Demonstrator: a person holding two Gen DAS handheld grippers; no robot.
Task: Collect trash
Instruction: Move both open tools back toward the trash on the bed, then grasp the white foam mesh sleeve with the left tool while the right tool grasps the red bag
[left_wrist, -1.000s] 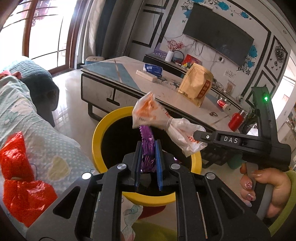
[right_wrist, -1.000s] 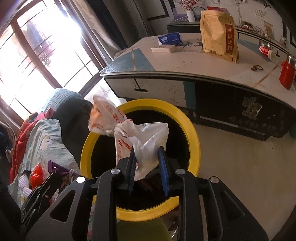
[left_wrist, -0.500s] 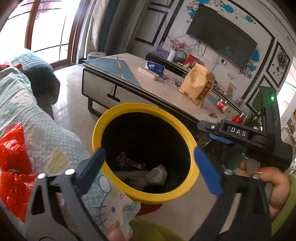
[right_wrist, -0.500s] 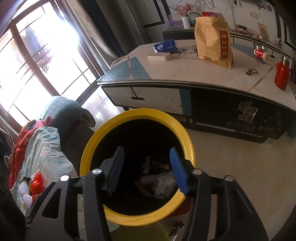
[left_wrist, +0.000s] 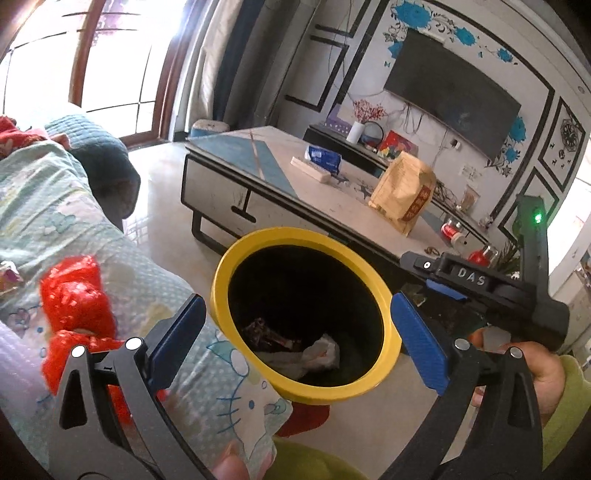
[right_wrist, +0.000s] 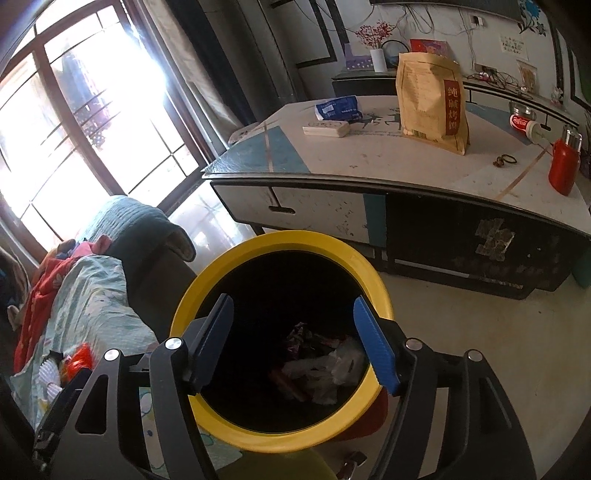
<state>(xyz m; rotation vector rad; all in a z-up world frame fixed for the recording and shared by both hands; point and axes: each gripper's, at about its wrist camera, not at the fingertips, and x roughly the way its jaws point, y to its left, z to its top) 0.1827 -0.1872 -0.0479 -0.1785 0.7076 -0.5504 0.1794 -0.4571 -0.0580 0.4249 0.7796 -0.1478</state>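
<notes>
A black trash bin with a yellow rim (left_wrist: 221, 280) stands on the floor beside the sofa; it also shows in the right wrist view (right_wrist: 184, 306). Inside lie a white plastic bag (left_wrist: 319, 354) and dark wrappers (left_wrist: 264, 332); the bag (right_wrist: 343, 360) and wrappers (right_wrist: 303, 334) show in the right wrist view too. My left gripper (left_wrist: 295, 336) is open and empty above the bin. My right gripper (right_wrist: 295, 339) is open and empty above the bin; its body (left_wrist: 476, 280) shows at the right of the left wrist view.
A sofa with a patterned blanket (left_wrist: 55, 221) and red plastic bags (left_wrist: 74, 295) lies left of the bin. A coffee table (right_wrist: 369, 166) behind holds a brown paper bag (right_wrist: 432, 99), a blue pack (right_wrist: 338, 107), a red bottle (right_wrist: 563, 166) and a can (right_wrist: 521, 122).
One second ago the left gripper held a purple wrapper and the right a white bag over the bin. Both opened; the trash now lies in the bin. Both grippers have pulled back slightly.
</notes>
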